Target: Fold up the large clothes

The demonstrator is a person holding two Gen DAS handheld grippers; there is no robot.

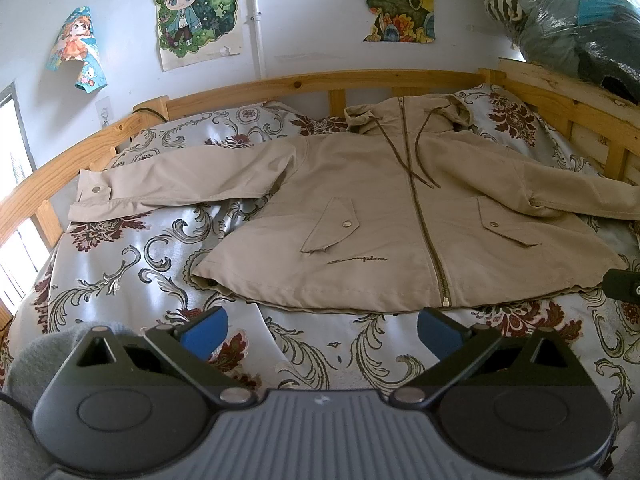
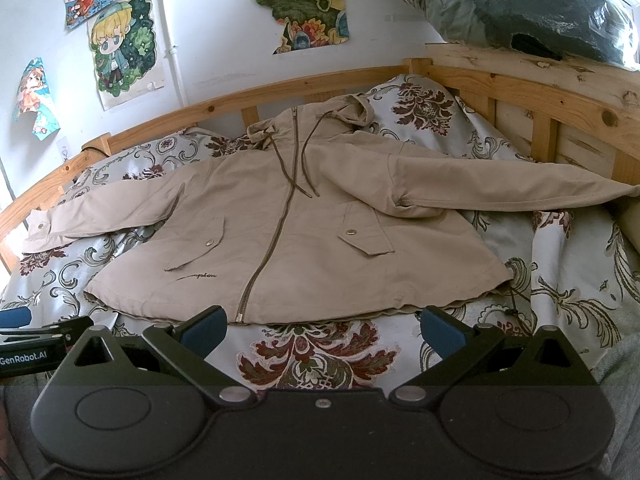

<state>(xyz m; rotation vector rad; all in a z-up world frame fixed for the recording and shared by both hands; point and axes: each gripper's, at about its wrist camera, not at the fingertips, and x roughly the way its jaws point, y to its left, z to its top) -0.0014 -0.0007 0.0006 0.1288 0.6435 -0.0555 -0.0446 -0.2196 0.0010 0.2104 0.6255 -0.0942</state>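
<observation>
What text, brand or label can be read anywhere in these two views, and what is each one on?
"GenRobot.AI": white print on the black body of the left gripper, at the left edge of the right wrist view.
Embroidered script on the jacket, under the pocket flap: only the end reads clearly, "...mpion"; the opening letters are a flat stroke, not legible.
Posters on the wall: drawings only, no legible words.

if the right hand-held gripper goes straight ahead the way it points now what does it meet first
Probably the beige jacket's bottom hem, just past the bedspread. The open right hand-held gripper points at it; depth is unclear.
</observation>
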